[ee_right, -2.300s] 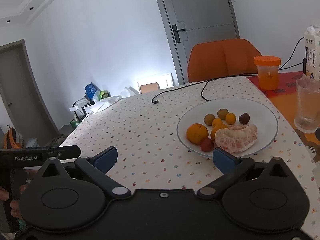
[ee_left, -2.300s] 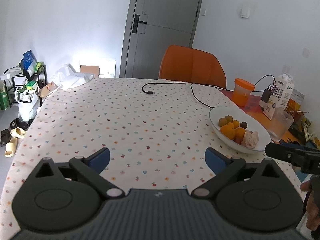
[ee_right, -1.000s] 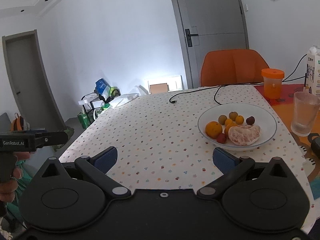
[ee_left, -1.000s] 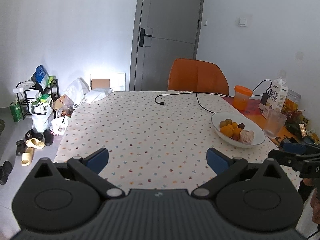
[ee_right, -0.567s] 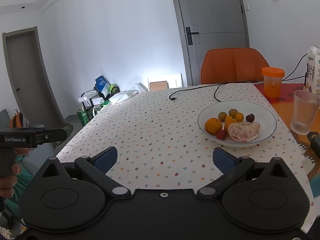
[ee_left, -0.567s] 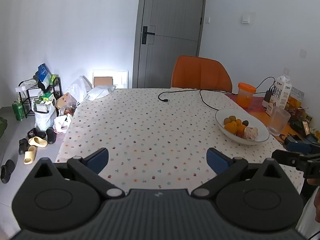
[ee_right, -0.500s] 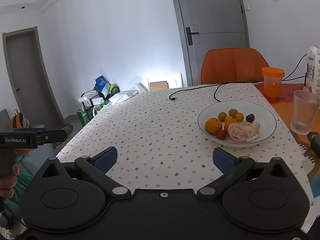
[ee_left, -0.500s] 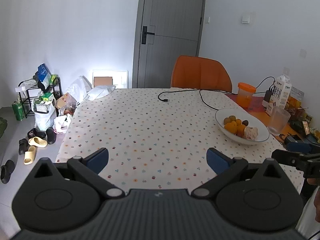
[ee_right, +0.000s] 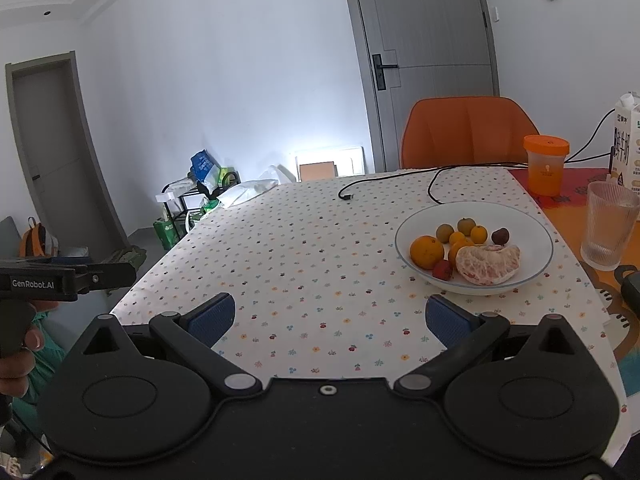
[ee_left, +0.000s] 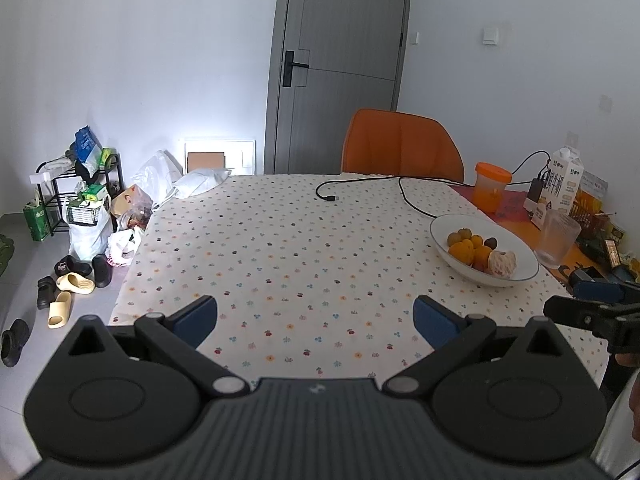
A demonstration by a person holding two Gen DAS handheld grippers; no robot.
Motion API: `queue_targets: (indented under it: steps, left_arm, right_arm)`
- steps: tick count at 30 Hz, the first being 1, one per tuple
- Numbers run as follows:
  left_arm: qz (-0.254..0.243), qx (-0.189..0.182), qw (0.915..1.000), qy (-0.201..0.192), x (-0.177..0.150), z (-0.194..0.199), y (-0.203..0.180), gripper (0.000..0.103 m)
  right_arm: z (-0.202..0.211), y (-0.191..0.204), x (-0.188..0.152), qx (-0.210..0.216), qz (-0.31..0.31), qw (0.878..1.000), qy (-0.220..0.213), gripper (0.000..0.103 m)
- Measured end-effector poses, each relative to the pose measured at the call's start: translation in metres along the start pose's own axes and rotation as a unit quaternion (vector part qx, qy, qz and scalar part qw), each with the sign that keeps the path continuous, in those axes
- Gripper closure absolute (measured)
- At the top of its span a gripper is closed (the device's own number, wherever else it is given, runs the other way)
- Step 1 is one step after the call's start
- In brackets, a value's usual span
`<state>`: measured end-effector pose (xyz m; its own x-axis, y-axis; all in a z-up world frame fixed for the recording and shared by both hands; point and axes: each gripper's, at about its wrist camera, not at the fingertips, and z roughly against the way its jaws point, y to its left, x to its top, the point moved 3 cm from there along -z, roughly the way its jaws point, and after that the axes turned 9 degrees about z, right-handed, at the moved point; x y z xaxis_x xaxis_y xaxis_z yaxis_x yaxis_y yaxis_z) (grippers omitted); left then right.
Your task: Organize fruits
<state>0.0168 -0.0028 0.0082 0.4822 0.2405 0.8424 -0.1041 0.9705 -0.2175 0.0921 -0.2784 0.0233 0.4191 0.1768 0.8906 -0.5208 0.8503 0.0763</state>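
A white bowl [ee_right: 536,272] sits on the right side of the dotted tablecloth. It holds a peeled pomelo piece [ee_right: 488,264], an orange [ee_right: 426,251] and several small fruits. The bowl also shows in the left wrist view [ee_left: 444,227]. My right gripper [ee_right: 326,320] is open and empty, above the table's near edge, short of the bowl. My left gripper [ee_left: 315,315] is open and empty over the near edge, left of the bowl. Each gripper shows at the edge of the other's view.
A ribbed glass [ee_right: 609,225], an orange-lidded jar [ee_right: 545,169] and a milk carton [ee_right: 626,136] stand right of the bowl. A black cable [ee_right: 432,184] lies at the back. An orange chair [ee_right: 466,130] stands behind the table. Shoes and bags [ee_left: 76,252] lie on the floor at left.
Both grippers have drawn back from the table over the last seconds, so the bowl looks farther. In the last half second almost nothing moved.
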Motion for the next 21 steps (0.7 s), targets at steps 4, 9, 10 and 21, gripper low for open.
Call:
queue_targets:
  steps: [4, 9, 10, 21]
  left_arm:
    - [0.000, -0.001, 1.0000, 0.000, 0.0000, 0.0000, 0.0000, 0.000]
    - [0.000, 0.000, 1.0000, 0.001, -0.0005, -0.0008, 0.0011, 0.000]
    - [0.000, 0.000, 1.0000, 0.001, -0.0007, -0.0007, 0.0012, 0.000]
    - [0.001, 0.003, 1.0000, 0.002, -0.0014, -0.0004, 0.0028, 0.000]
  right_arm:
    - [-0.0002, -0.0002, 0.0001, -0.001, 0.000, 1.000, 0.001, 0.000]
    - [-0.0006, -0.0005, 0.0000, -0.001, 0.000, 1.000, 0.001, 0.000]
    - [-0.0005, -0.0005, -0.0001, -0.001, 0.001, 1.000, 0.001, 0.000]
    - [-0.0009, -0.0004, -0.0001, -0.001, 0.000, 1.000, 0.002, 0.000]
